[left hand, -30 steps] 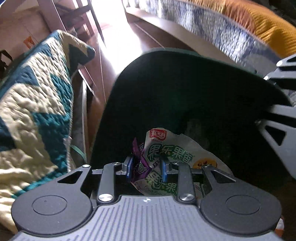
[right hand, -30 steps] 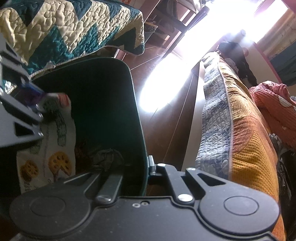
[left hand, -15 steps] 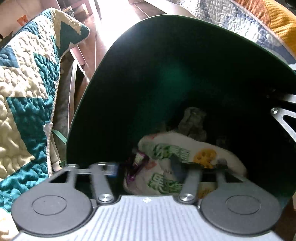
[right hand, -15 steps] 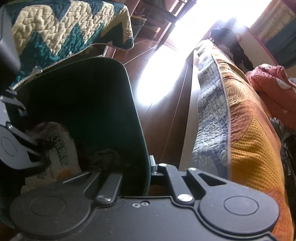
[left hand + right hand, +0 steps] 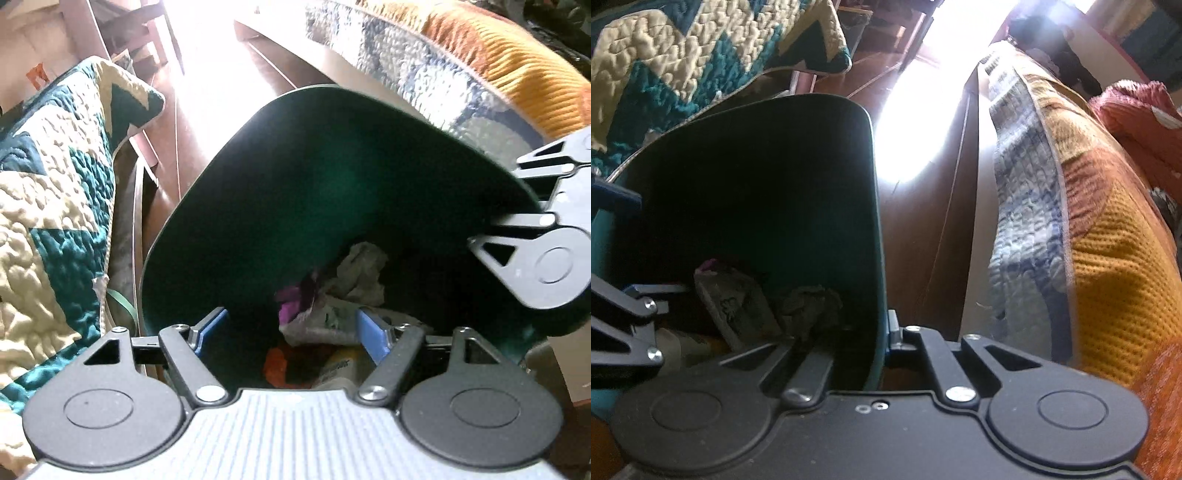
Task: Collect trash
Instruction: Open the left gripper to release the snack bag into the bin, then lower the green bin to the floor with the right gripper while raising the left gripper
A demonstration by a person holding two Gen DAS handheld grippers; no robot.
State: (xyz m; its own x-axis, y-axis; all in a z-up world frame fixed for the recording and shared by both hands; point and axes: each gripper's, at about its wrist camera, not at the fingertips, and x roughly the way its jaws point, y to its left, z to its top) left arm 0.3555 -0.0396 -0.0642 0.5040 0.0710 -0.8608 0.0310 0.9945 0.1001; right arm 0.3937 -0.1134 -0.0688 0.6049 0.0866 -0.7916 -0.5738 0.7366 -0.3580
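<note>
My left gripper (image 5: 291, 328) hangs wide open, empty, over the bin (image 5: 332, 177); the wrapper (image 5: 317, 321) lies inside. Right gripper (image 5: 882, 332) pinches the bin's near wall. Drop step looks done; next, withdraw.

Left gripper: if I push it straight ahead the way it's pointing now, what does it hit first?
Most likely the snack wrapper lying in the trash bin, with the crumpled paper just behind it. The left gripper is open and empty, aimed down into the bin. Depth is hard to judge.

Zigzag quilt (image 5: 48, 206), orange blanket (image 5: 1115, 251), wood floor (image 5: 923, 240).
</note>
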